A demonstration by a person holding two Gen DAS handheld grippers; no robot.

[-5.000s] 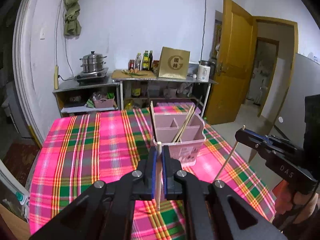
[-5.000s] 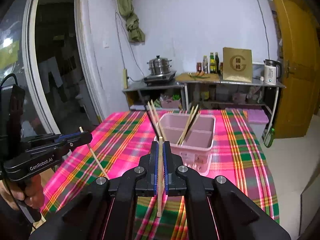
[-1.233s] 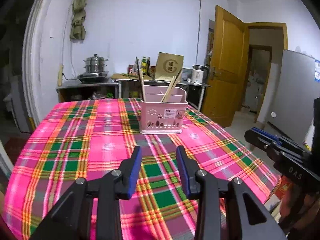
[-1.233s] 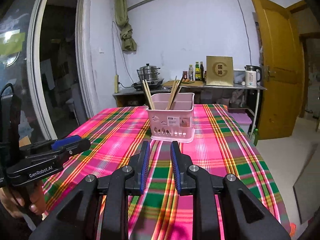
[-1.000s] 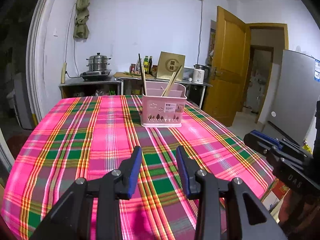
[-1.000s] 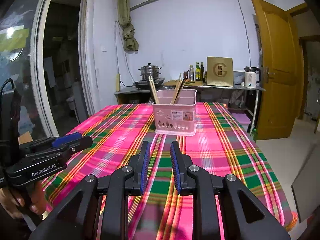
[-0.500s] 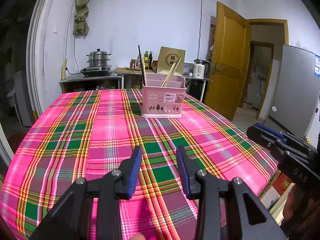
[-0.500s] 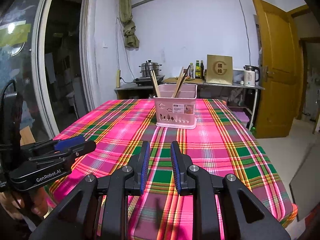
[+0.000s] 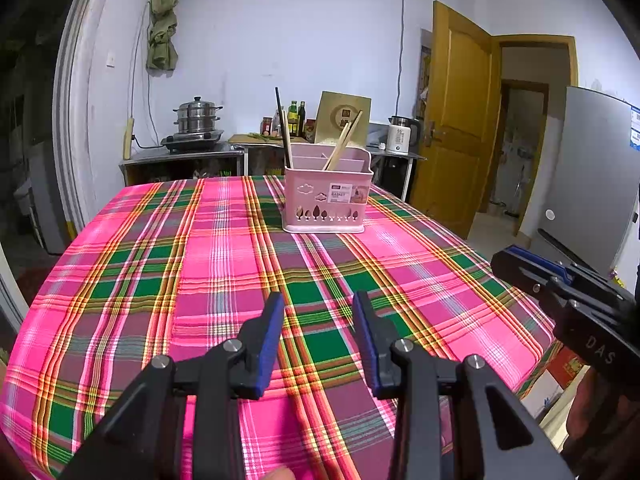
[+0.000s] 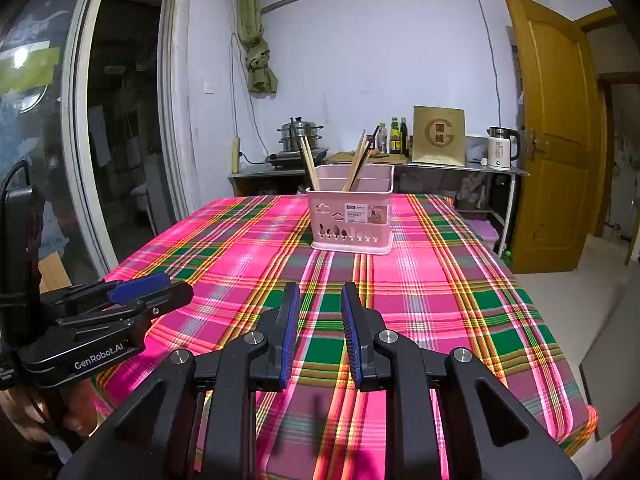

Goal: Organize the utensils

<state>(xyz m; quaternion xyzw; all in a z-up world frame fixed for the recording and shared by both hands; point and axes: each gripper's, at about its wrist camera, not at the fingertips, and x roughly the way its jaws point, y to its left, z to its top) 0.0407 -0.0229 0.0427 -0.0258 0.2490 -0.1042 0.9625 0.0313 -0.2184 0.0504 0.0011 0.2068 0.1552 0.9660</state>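
Observation:
A pink utensil basket [image 9: 326,196] stands at the far end of the table with the pink plaid cloth [image 9: 224,264]; it also shows in the right wrist view [image 10: 352,212]. Several chopsticks [image 9: 342,140] [image 10: 356,160] stand in its compartments. My left gripper [image 9: 318,308] is open and empty, low over the near edge of the table. My right gripper [image 10: 318,300] is open and empty, also at the near edge. Each gripper shows in the other's view, the right one [image 9: 560,292] and the left one [image 10: 120,300].
A metal counter behind the table holds a steamer pot [image 9: 197,120], bottles [image 10: 398,136], a gold box [image 10: 438,136] and a kettle [image 10: 502,148]. A yellow door [image 10: 552,136] stands at the right. A doorway [image 10: 124,120] opens at the left.
Five seconds ago each gripper was shut on a chopstick beside the basket. Now both are open and empty and have drawn back to the near edge of the table.

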